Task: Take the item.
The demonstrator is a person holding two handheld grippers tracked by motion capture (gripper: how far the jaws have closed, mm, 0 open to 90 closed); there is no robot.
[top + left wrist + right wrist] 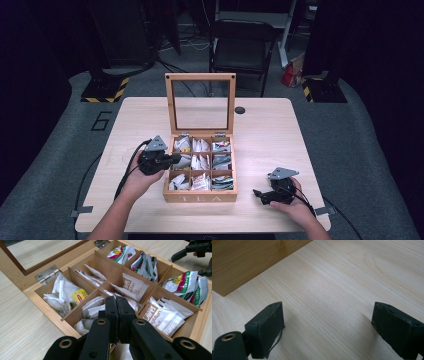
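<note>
The table (280, 130) lies bare and roomy behind and to the right of the tea box (200, 197), whose glass lid (200, 102) stands upright. "TEA" marks the box's front wall. At the box's left edge, the left gripper (117, 302) has its jaws pressed together over the middle-left compartment's white tea bags (91, 310); whether one is pinched cannot be told. Right of the box, the right gripper (327, 322) rests with jaws wide apart. Sachets (160, 315) read "ngMian".

Black tongs (176, 159) with brass-ringed screw holes, grey plates.
</note>
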